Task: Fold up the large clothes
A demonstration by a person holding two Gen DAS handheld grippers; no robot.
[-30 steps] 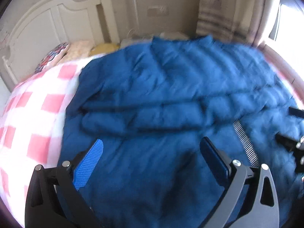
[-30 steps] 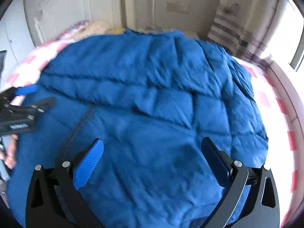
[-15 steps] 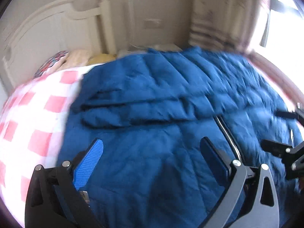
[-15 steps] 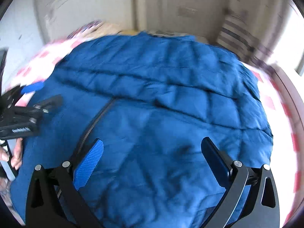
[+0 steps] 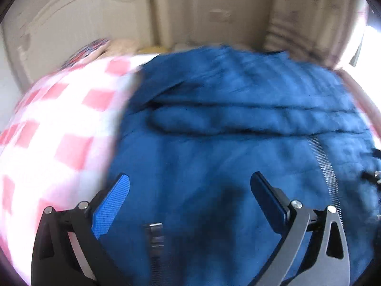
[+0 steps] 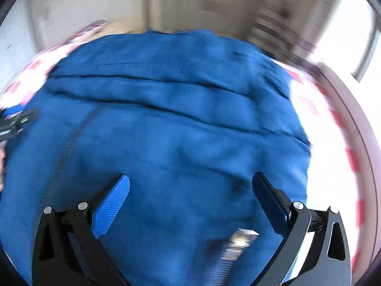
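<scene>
We have the blue padded jacket (image 5: 214, 157) spread across the bed, lying on the pink-and-white checked cover (image 5: 59, 128), with the headboard (image 5: 78, 23) beyond it. Our left gripper (image 5: 190, 190) hangs over the near part of the jacket with its jaws spread wide and nothing between them; the right gripper (image 6: 190, 190) is the same — wide apart, empty, above the blue cloth. Both views are smeared by motion, so fine detail is hard to read.

As for progress, we judge the fold to be partly under way. A long padded roll, which looks like a sleeve (image 5: 238, 121), lies across the body of the jacket from side to side, and a matching band (image 6: 166, 95) crosses it in the right view, so the sleeves seem to be laid inward already. The zipper (image 5: 326, 166) runs down the front, and a metal pull or end piece (image 6: 240, 238) shows close under the right gripper.

What is left, as we read it, is the main fold — bringing the near hem up over the sleeves toward the collar end, then squaring the bundle. Neither gripper holds any cloth yet, so that step is not begun.
</scene>
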